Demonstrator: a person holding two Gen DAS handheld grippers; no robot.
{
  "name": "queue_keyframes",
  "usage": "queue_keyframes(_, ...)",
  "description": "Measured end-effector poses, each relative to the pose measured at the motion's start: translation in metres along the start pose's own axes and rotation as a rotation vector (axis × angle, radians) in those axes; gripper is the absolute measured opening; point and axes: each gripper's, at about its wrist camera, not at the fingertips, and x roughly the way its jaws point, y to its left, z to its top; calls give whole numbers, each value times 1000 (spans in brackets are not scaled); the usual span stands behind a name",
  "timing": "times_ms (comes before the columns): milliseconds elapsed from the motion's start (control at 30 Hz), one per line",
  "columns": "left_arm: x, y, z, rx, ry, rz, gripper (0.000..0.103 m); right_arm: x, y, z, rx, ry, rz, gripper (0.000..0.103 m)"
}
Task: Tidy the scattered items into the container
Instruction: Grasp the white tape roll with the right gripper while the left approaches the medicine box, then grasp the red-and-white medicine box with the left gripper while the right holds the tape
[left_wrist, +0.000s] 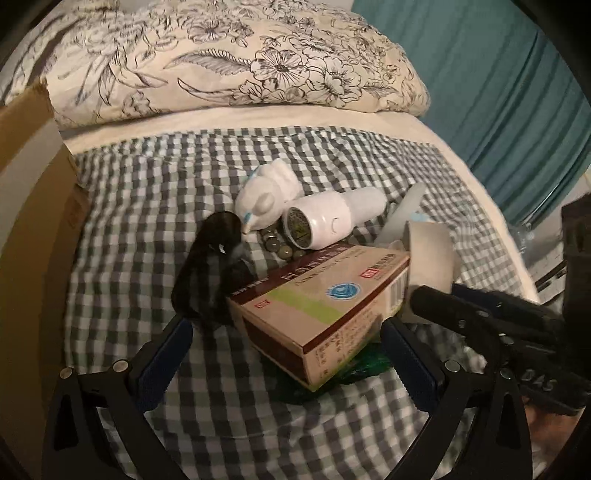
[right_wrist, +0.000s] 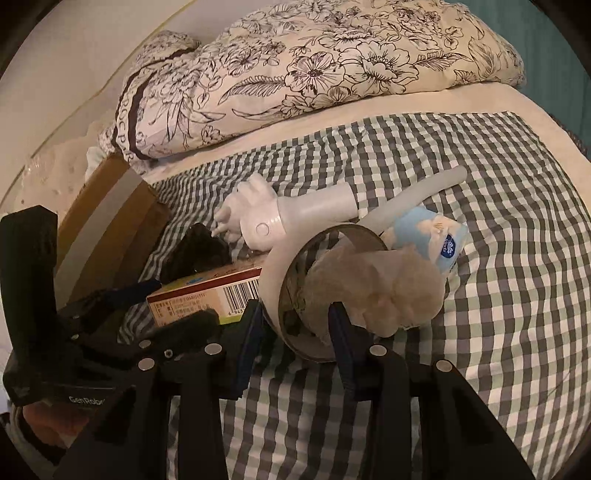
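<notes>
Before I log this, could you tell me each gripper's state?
Left gripper: open around the medicine box.
Right gripper: closed on the tape roll.

Setting: a home bedroom. A bed carries a grey-and-white checked sheet (left_wrist: 155, 192) with a floral-print pillow (left_wrist: 229, 55) at its head. A teal curtain (left_wrist: 498, 92) hangs beside the bed; household oddments lie scattered on the sheet.
</notes>
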Motion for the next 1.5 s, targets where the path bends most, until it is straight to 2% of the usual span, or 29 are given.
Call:
queue_keyframes(100,-3,11,-1,-102,34,-108,103,-1,3,1,-6,-1,26,16)
queue_keyframes(300,-5,30,-2,-275,57,-251,103,-6,3,0,-8,-12,34,10)
queue_keyframes(433,0,46,-4,-426,78,-341,103,-19,0,-1,4,-43,26,4)
queue_keyframes(533,9,52,-5,-510,111,-370,99,-28,-3,-1,11,-56,27,4)
queue_keyframes(633,23,52,-7,-572,146,-390,85,-33,-5,-2,14,-64,25,4)
queue_keyframes(667,24,52,-7,-576,147,-395,75,-35,-5,-2,16,-67,24,4)
queue_keyframes(833,25,47,-3,-573,110,-428,61,-45,-5,-2,13,-83,23,4)
queue_keyframes(967,19,41,8,-510,78,-400,19,-51,-4,-2,14,-94,23,4)
queue_keyframes(1033,16,37,13,-468,75,-345,15,-53,-3,-2,16,-98,21,4)
queue_keyframes(1067,17,37,14,-464,77,-343,14,-54,-2,-3,17,-100,20,4)
queue_keyframes(1167,19,40,14,-488,90,-355,16,-58,-1,-4,18,-102,21,4)
queue_keyframes(1233,16,46,10,-530,97,-355,28,-60,0,-6,13,-105,19,4)
queue_keyframes(1300,14,54,7,-579,89,-358,86,-63,1,-7,9,-103,17,4)
queue_keyframes(1400,6,62,4,-619,50,-351,89,-63,-1,-8,10,-101,19,4)
queue_keyframes(1500,14,61,8,-624,76,-298,89,-64,-1,-7,10,-103,21,4)
